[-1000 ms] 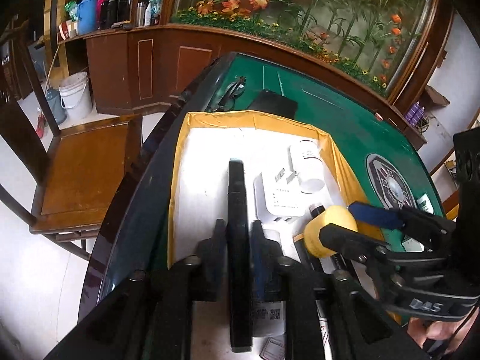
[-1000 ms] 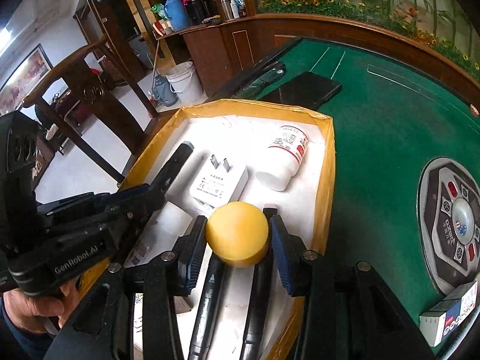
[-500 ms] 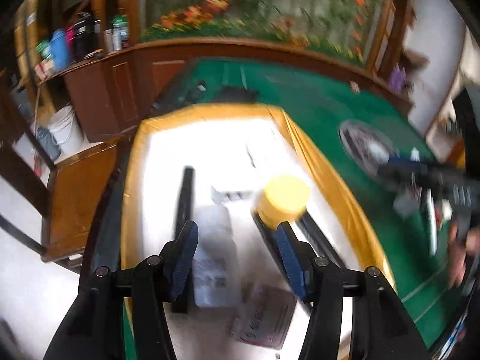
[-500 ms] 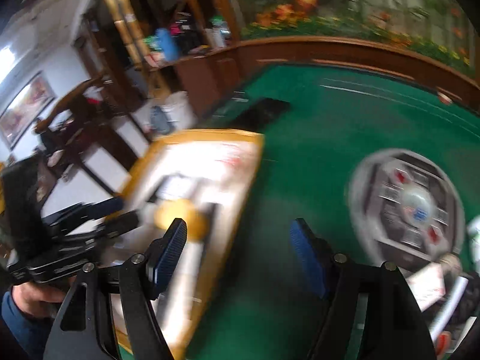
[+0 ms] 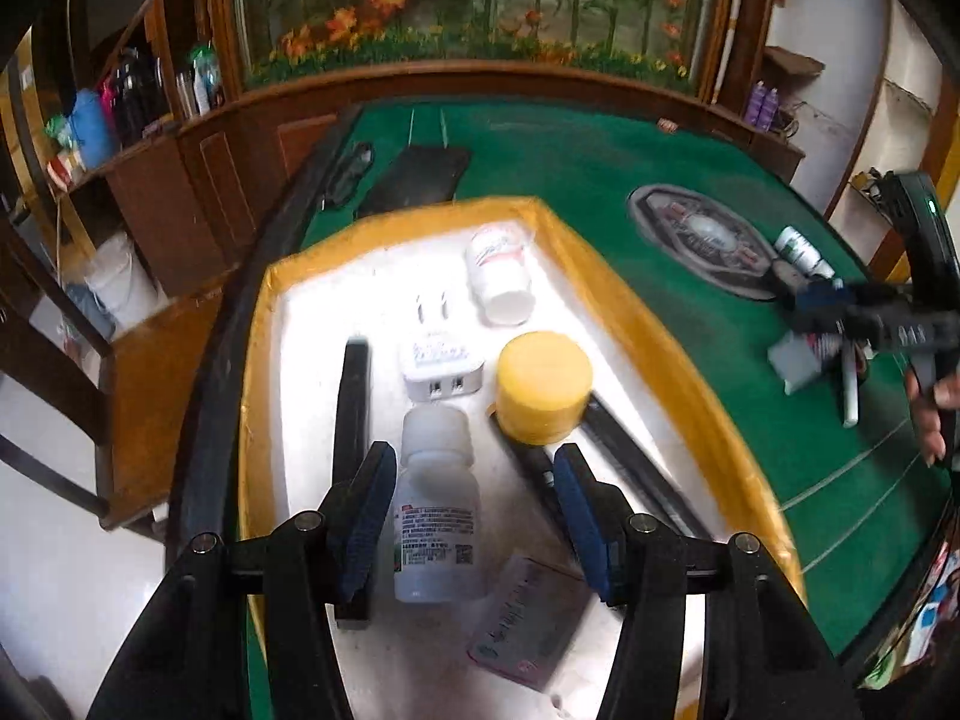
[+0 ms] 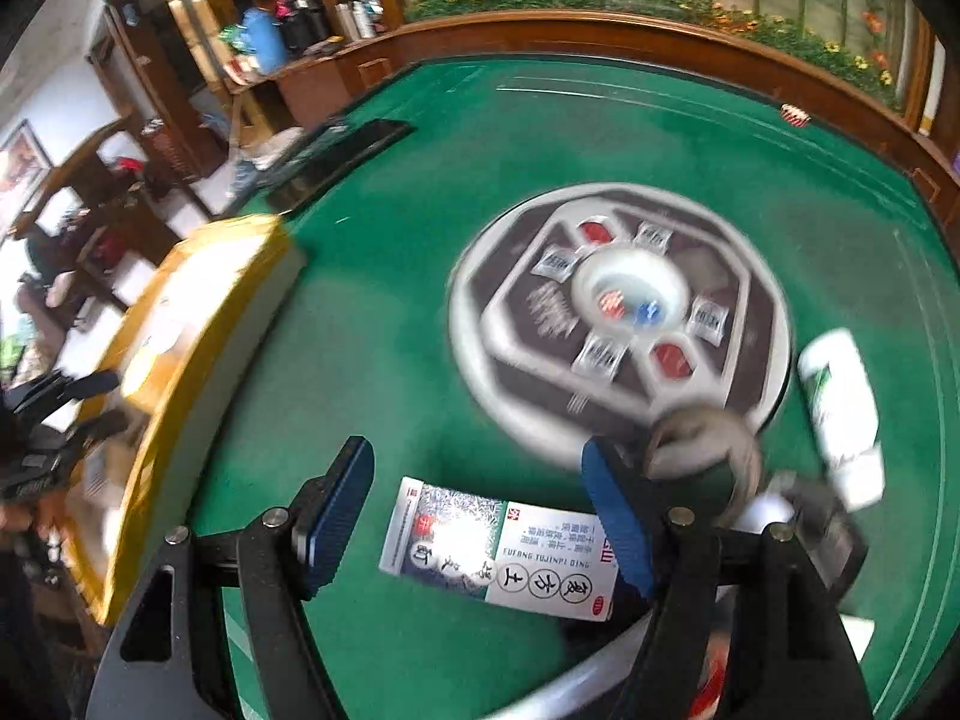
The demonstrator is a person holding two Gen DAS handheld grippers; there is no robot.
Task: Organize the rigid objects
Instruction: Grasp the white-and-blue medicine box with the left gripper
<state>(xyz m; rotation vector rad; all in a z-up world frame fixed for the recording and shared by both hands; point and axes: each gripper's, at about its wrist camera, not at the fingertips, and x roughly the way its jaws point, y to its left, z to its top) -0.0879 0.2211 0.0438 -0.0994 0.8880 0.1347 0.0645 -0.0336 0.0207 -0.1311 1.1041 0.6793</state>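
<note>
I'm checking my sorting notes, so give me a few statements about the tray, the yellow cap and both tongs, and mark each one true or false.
1. The yellow cap lies inside the yellow-rimmed tray. True.
2. The left tongs are clamped on the white bottle. False: the blue pads stand apart from it on both sides, nothing gripped.
3. The right tongs hang over a printed box on the green table. True.
4. The right tongs carry the yellow cap. False: they are empty; the cap sits in the tray.
5. A white charger lies in the tray beside the cap. True.
</note>
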